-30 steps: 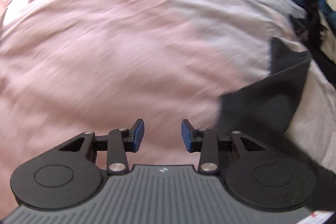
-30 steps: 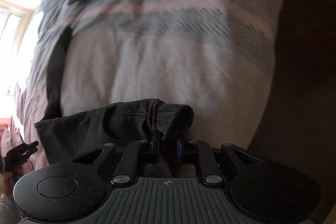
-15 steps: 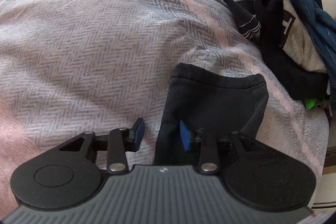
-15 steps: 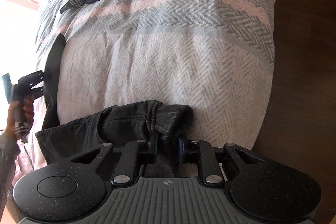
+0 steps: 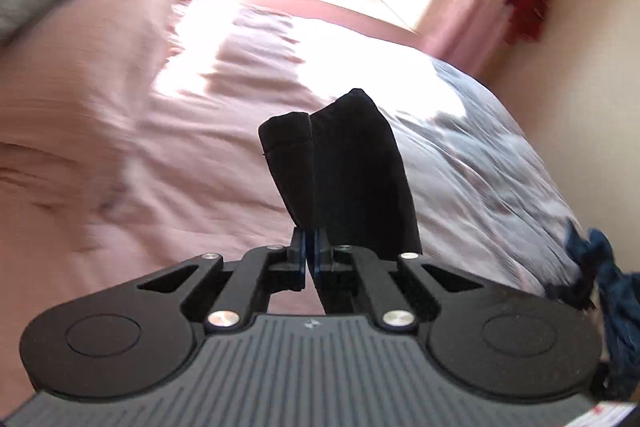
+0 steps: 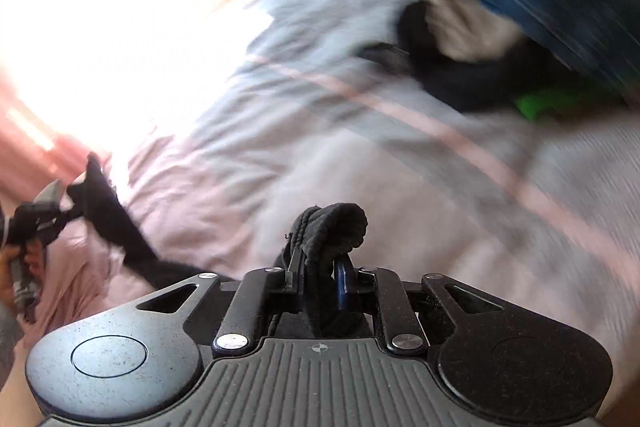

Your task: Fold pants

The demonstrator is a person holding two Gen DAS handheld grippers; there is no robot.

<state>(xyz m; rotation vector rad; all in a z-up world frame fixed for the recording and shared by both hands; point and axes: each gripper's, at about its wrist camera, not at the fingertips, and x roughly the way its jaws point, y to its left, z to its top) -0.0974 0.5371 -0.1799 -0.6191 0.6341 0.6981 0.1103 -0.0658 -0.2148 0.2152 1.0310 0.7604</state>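
Two Grippers Lift the Pants

Both grippers pinch the black pants (image 5: 344, 171) tight. The left gripper (image 5: 310, 251) holds the leg ends, and the right gripper (image 6: 318, 277) holds the waistband, above the bed (image 5: 120, 167), probably to stretch them flat before folding.

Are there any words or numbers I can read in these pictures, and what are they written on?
None can be read.
A red and white sticker at the corner of the left hand-held gripper: print too blurred.
The clothes pile: too blurred to show any writing.
The pants: no label visible.
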